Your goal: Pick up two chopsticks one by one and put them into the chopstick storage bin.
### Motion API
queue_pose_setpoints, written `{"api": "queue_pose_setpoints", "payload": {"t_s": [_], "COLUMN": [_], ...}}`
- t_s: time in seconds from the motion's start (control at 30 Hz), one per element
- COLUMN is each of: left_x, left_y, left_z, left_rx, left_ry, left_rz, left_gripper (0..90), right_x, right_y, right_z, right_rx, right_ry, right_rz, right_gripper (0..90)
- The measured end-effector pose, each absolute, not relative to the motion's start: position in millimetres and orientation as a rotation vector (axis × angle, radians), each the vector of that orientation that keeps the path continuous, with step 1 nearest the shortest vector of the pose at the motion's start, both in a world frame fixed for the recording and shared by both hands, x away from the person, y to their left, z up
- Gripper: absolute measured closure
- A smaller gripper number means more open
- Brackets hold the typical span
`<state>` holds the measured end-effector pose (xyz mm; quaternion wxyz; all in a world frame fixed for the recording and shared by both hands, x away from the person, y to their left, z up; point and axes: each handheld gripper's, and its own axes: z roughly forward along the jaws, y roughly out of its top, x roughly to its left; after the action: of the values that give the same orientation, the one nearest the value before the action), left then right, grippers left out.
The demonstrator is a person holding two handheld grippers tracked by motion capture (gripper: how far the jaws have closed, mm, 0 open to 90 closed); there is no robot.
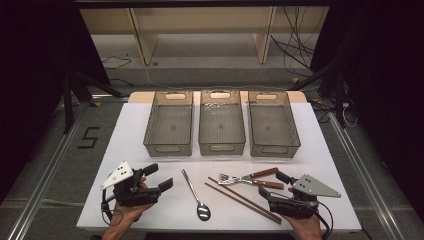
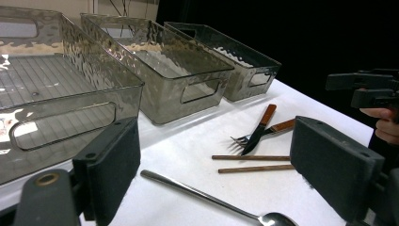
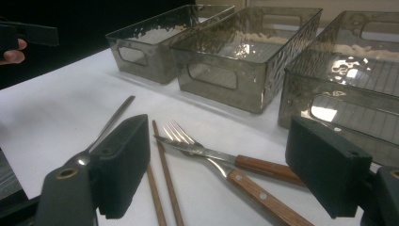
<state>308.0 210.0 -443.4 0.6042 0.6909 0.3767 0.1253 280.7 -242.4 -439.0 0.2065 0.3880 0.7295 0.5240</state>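
Both grippers [image 1: 162, 177] [image 1: 274, 184] open, empty; knife [image 3: 226, 160] crossing fork [image 3: 221, 170] at twelve o'clock of right jaws; risk: dragging both together.

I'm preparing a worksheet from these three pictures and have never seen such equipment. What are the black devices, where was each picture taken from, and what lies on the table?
A person holds a two-jaw clamp in each hand: the left hand-held gripper and the right hand-held gripper. Both are open and hold nothing. One picture looks down from above; the other two come from cameras riding on each gripper. On the white table stand three clear bins, all empty. In front lie a spoon, a pair of chopsticks, and a fork and knife with wooden handles.
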Motion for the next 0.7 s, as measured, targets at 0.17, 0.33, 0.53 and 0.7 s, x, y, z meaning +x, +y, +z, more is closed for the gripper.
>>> {"api": "queue_pose_setpoints", "payload": {"t_s": [0.17, 0.33, 0.53, 0.7], "left_x": [308.0, 308.2, 308.1, 308.2], "left_y": [209.6, 210.4, 211.2, 211.6], "left_z": [-443.0, -443.0, -442.9, -442.7], "left_rx": [1.602, 1.598, 1.597, 1.595], "left_ry": [0.872, 0.874, 0.874, 0.876], "left_rz": [0.295, 0.295, 0.298, 0.304], "left_gripper": [16.1, 16.1, 16.1, 16.1], "right_x": [282.6, 285.5, 290.0, 296.8], "right_y": [-240.9, -238.3, -231.9, -225.0], "right_z": [-436.3, -430.3, -418.5, -406.5], "right_rx": [1.078, 1.060, 1.017, 0.986], "right_ry": [2.069, 2.131, 2.259, 2.425], "right_rz": [1.442, 1.393, 1.303, 1.195], "right_gripper": [23.6, 24.6, 28.0, 30.6]}}
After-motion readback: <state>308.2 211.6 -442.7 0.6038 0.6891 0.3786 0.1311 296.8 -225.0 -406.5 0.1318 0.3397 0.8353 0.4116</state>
